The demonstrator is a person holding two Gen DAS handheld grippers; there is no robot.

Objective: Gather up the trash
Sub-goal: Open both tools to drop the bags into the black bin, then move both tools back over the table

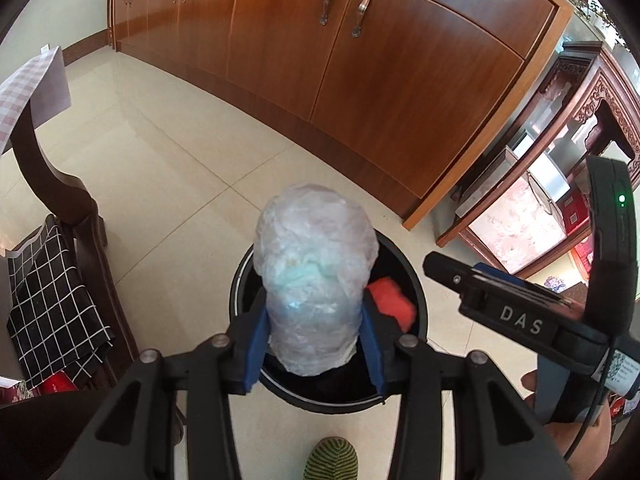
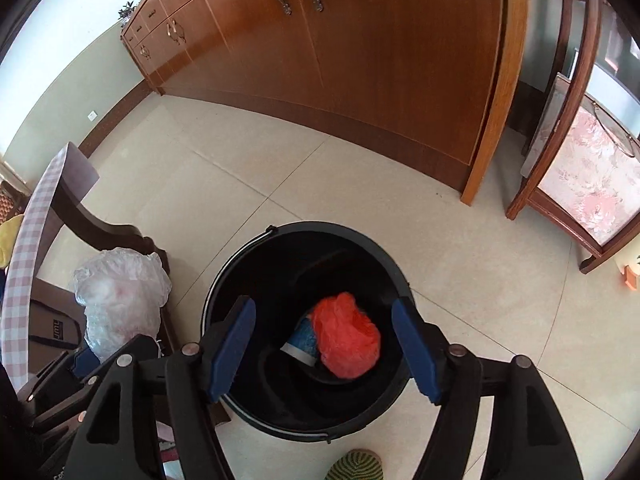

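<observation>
My left gripper (image 1: 316,340) is shut on a crumpled clear plastic bag (image 1: 316,264), its blue pads pressing both sides. It holds the bag above the open black bin (image 1: 418,300) on the floor. In the right wrist view the same bag (image 2: 120,296) hangs to the left of the bin (image 2: 224,272). My right gripper (image 2: 322,308) stands open over the bin's mouth with nothing between its pads. At the bottom of the bin lie a red plastic bag (image 2: 348,336) and a blue and white scrap (image 2: 302,340). The red bag (image 1: 392,304) also shows past the clear one.
A long wooden cabinet (image 2: 360,60) runs behind the bin. A dark wooden chair (image 1: 48,176) with a checked cloth (image 1: 52,312) stands on the left, a carved side table (image 2: 580,184) on the right. A striped slipper (image 1: 332,460) is at the bin's near side.
</observation>
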